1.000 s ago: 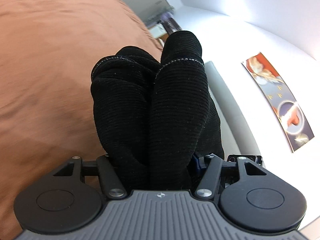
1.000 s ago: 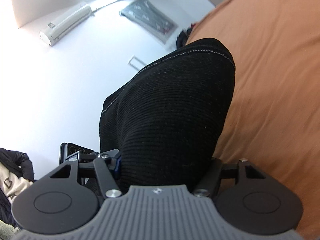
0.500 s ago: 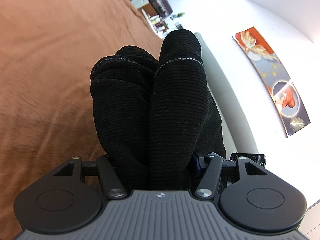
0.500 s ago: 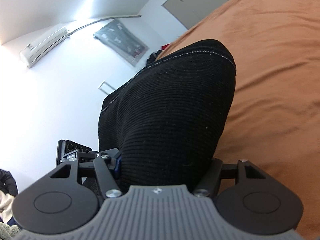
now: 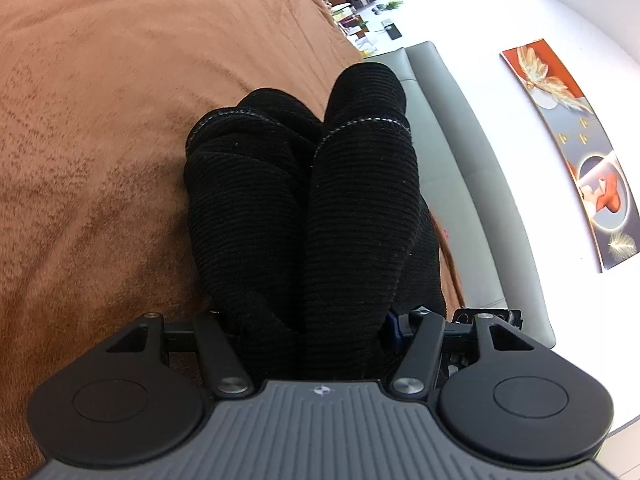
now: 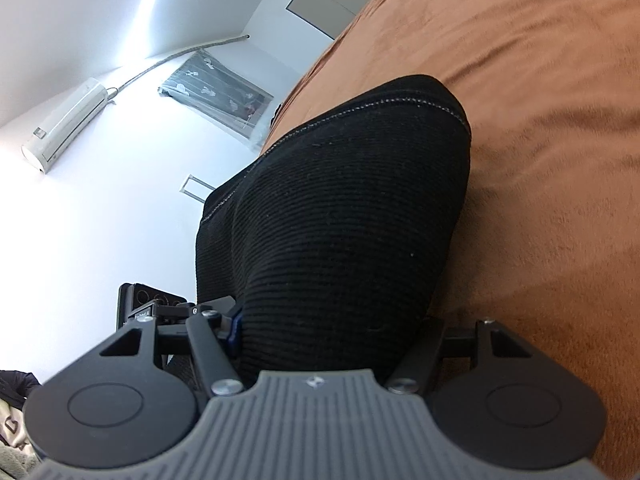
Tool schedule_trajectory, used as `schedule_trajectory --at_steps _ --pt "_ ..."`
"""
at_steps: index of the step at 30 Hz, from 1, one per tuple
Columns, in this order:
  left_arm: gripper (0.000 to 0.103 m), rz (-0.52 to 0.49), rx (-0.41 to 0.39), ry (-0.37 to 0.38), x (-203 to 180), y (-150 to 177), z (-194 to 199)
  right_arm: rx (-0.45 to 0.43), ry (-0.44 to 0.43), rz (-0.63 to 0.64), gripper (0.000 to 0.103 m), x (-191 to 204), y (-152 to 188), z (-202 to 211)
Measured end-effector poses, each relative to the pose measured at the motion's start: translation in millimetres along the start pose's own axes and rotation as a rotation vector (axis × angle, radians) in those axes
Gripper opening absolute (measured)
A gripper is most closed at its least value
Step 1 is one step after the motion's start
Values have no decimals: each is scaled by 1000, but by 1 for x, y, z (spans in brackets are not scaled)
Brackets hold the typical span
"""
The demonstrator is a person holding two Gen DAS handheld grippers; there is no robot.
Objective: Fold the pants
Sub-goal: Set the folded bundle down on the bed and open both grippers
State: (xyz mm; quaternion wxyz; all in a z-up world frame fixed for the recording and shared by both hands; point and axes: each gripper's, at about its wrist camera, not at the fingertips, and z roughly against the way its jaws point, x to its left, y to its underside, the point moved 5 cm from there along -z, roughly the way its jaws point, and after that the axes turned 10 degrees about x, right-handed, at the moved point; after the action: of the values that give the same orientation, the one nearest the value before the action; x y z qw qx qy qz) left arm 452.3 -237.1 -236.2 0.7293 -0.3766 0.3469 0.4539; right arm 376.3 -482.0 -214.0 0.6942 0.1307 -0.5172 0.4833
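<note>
The pants are black ribbed fabric with pale stitching along the hem. In the left wrist view a thick bunch of the pants fills the space between the fingers and drapes over them; my left gripper is shut on it. In the right wrist view another part of the pants covers the fingers; my right gripper is shut on it. Both sets of fingertips are hidden by the cloth. Both grippers hold the fabric lifted over the brown bedspread.
The brown bedspread spreads under both grippers. A grey headboard and a white wall with a picture lie right of the left gripper. An air conditioner and a dark window show on the wall.
Both cameras have tilted, so more of the bed and less of the ceiling shows. The grip on the pants is unchanged in both.
</note>
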Motion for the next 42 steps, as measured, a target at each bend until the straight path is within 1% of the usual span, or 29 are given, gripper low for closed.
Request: schedule_trajectory --at_steps 3,5,6,7,9,10,11,12,13,14,15,16,18,20,23,25,27,29,31,32,33,34,36,37,38,40,42 --pt "72 25 -9 13 7 7 2 -5 -13 -17 62 -12 8 2" --pt "79 45 -15 27 11 7 3 -18 -24 -32 64 -16 8 -1" --pt "81 59 -16 35 14 9 3 -26 -28 -39 66 -14 11 1" --pt "84 67 -18 38 16 11 4 -31 -27 -43 68 -14 11 1" --pt "86 73 -25 32 17 13 5 -34 -16 -58 79 -10 14 5" --pt "88 70 -27 21 15 14 6 -46 -4 -66 82 -9 13 7" --pt "89 68 -28 8 14 16 9 -63 12 -70 93 -5 18 16" --pt "89 63 -33 -6 11 17 10 -91 30 -85 99 -4 17 22" --pt "90 55 -42 -26 9 18 12 -131 36 -107 99 -2 15 32" --pt "90 39 -59 -56 4 20 16 -154 23 -123 99 -1 14 38" --pt "90 33 -75 -78 0 21 21 -166 18 -142 99 0 12 46" --pt "90 38 -89 -100 -5 22 26 -173 34 -155 99 3 11 53" --pt "90 54 -107 -133 -12 23 36 -187 85 -126 99 14 13 65" --pt "90 49 -125 -185 -22 24 45 -190 149 -61 99 31 15 73" --pt "90 -20 -189 -295 -48 34 65 -237 252 45 98 69 19 83" --pt "91 -79 -230 -360 -71 42 76 -266 341 100 98 93 25 83" --pt "92 -146 -265 -408 -100 48 81 -291 425 161 98 119 32 81" --pt "92 -210 -298 -437 -128 56 85 -306 493 234 98 146 42 73" --pt "93 -255 -289 -441 -146 64 78 -309 584 325 98 171 58 56" --pt "93 -268 -275 -439 -149 69 73 -313 632 365 98 178 66 49" --pt "93 -286 -253 -436 -152 74 65 -315 683 408 97 183 74 40" --pt "93 -297 -228 -448 -157 70 51 -321 732 451 97 188 83 31" --pt "91 -316 -171 -481 -150 80 34 -332 850 530 95 190 101 16" --pt "87 -323 -140 -508 -143 83 25 -322 898 569 95 188 109 8" --pt "85 -334 -130 -530 -139 88 20 -301 921 591 95 184 115 0" --pt "85 -370 -131 -583 -128 95 14 -244 943 599 90 171 123 -12" --pt "85 -390 -116 -628 -118 97 8 -212 924 572 90 158 129 -15"
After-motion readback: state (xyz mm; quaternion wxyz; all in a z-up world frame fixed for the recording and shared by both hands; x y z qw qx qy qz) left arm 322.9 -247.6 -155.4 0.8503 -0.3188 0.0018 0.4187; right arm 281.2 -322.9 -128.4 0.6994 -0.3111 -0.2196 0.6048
